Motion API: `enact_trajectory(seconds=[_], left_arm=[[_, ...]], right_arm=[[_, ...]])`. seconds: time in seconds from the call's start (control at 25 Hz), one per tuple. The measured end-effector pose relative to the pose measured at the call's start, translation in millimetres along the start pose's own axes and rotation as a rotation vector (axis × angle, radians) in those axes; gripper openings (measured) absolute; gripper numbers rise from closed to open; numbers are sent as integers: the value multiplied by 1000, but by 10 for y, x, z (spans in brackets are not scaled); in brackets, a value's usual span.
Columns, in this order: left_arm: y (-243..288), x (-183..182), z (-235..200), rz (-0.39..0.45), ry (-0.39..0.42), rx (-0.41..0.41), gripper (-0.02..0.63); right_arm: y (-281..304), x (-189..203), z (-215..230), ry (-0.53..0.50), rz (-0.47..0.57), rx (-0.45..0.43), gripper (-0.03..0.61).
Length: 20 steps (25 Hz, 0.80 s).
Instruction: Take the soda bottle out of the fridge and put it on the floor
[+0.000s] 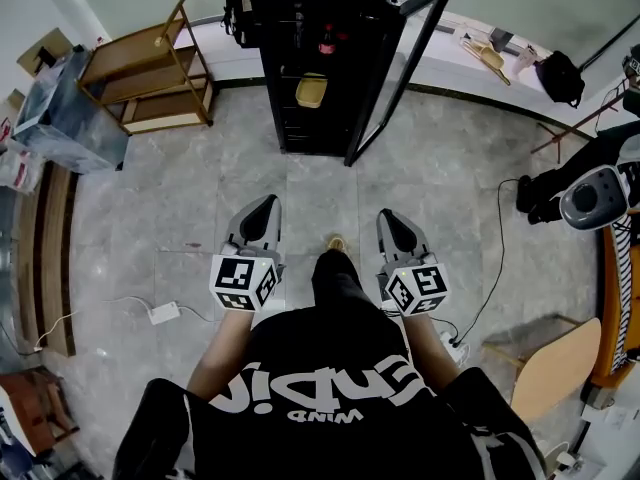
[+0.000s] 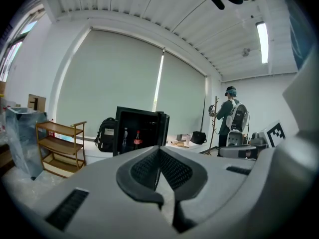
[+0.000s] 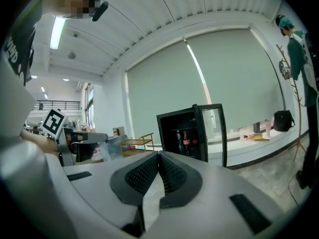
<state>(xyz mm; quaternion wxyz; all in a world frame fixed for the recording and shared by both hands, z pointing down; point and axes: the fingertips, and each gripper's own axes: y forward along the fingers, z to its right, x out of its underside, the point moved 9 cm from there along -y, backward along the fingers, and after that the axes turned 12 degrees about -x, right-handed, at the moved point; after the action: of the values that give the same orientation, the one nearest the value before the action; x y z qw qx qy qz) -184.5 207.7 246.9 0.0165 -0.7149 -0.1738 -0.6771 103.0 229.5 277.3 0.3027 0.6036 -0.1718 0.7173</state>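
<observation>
A black mini fridge [image 1: 315, 63] stands ahead across the floor, its glass door [image 1: 398, 68] swung open to the right. On its upper shelf stands a red-labelled soda bottle [image 1: 327, 40] [image 2: 137, 139] [image 3: 185, 142], with other bottles beside it. A yellow thing [image 1: 311, 90] lies on a lower shelf. My left gripper [image 1: 264, 208] [image 2: 159, 151] and right gripper [image 1: 391, 218] [image 3: 158, 156] are held side by side in front of my body, well short of the fridge. Both are shut, with nothing between the jaws.
A wooden shelf rack [image 1: 150, 68] and a clear bin [image 1: 60, 108] stand left of the fridge, a backpack [image 2: 105, 133] beside it. A white adapter with cable [image 1: 163, 313] lies on the floor at left. A person [image 2: 230, 118], equipment [image 1: 590, 198] and a wooden chair [image 1: 555, 368] are at right.
</observation>
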Motion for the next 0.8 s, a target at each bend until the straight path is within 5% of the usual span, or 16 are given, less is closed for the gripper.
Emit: enact_trajectory(seconds=[0.44, 0.8], left_arm=[[1354, -501, 55, 11, -28, -35, 8], [2119, -701, -38, 17, -6, -47, 8]], right_arm=[[959, -637, 1188, -31, 9, -69, 25], [1507, -818, 1671, -20, -2, -69, 25]])
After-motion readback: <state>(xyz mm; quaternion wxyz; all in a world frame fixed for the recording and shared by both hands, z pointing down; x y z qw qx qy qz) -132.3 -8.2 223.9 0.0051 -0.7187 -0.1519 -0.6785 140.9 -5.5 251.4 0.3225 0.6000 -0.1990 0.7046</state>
